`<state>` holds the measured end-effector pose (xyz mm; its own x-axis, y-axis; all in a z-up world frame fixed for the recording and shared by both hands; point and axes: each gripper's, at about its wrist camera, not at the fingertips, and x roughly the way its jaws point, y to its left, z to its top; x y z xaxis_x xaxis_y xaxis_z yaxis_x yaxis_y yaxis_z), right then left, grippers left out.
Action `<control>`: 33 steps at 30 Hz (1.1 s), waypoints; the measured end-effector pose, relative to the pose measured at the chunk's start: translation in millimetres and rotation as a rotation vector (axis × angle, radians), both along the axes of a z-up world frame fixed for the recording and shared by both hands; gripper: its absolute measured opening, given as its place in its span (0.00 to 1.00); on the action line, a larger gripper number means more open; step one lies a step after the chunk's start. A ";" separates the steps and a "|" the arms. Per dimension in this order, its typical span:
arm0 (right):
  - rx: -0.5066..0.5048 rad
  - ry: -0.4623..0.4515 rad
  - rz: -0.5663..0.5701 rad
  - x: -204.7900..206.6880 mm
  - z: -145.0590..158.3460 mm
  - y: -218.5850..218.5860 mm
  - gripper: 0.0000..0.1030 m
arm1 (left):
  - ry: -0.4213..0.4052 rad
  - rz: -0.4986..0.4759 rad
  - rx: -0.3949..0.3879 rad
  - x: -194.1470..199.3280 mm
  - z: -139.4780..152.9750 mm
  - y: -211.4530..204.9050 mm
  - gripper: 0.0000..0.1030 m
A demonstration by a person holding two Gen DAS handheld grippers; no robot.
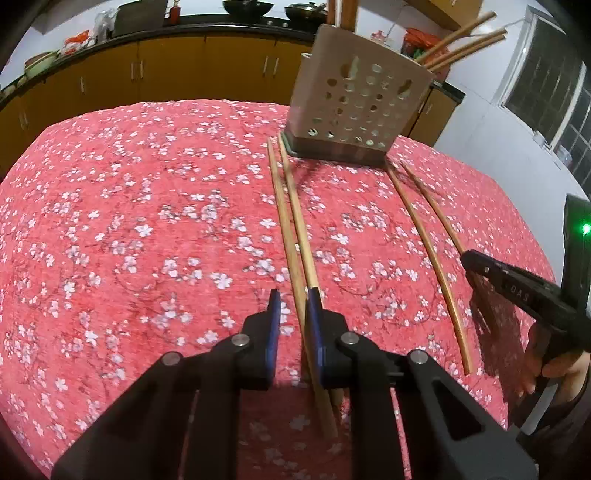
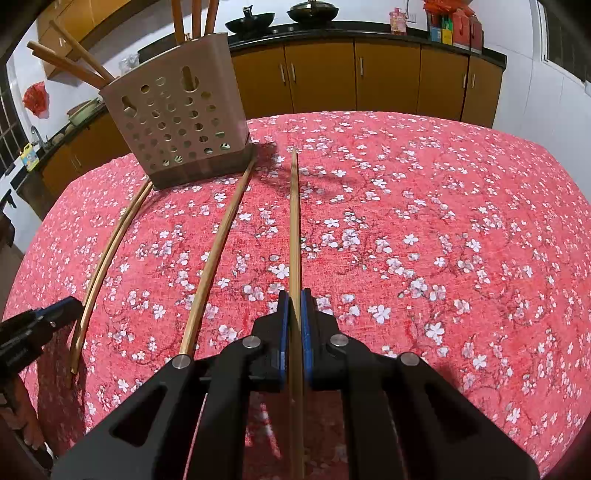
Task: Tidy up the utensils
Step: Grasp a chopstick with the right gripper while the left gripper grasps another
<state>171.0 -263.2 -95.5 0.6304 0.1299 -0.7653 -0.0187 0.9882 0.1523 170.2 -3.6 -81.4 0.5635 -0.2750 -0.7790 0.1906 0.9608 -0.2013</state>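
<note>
Loose wooden chopsticks lie on the red flowered cloth. My left gripper (image 1: pixel 294 297) is low over a pair of chopsticks (image 1: pixel 291 221). One stick runs between its blue pads close to the right pad, with cloth showing beside the left pad, so it is open. My right gripper (image 2: pixel 294 299) is shut on a single chopstick (image 2: pixel 294 221) that points straight ahead. Another chopstick (image 2: pixel 218 251) lies just left of it. A beige perforated holder (image 1: pixel 358 99) (image 2: pixel 177 122) stands at the far side with several chopsticks in it. Each gripper shows in the other's view: right gripper (image 1: pixel 471 260), left gripper (image 2: pixel 72 306).
The table's red cloth (image 1: pixel 129 221) drops off at the rounded edges. Behind stand yellow cabinets (image 2: pixel 388 74) and a dark counter carrying woks (image 2: pixel 251 22). A person's hand (image 1: pixel 535 354) grips the right tool's handle. A window (image 1: pixel 546 81) is at the right.
</note>
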 end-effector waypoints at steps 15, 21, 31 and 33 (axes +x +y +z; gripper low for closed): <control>-0.063 -0.013 0.034 -6.6 1.1 8.5 0.07 | -0.043 0.037 0.156 -0.1 -1.8 -4.9 0.07; -0.079 -0.011 -0.011 7.5 1.9 -4.0 0.07 | -0.017 0.149 0.160 23.4 -0.6 36.1 0.07; -0.069 -0.025 -0.066 21.1 -2.3 -17.5 0.08 | -0.039 0.201 0.123 32.3 -0.7 61.1 0.10; -0.063 -0.025 -0.066 21.5 -2.8 -17.4 0.08 | -0.038 0.202 0.111 31.6 0.0 62.4 0.10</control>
<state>192.5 -280.6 -98.3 0.6550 0.0395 -0.7546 0.0440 0.9950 0.0902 201.8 58.8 -81.4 0.6276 -0.0673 -0.7756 -0.0024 0.9961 -0.0883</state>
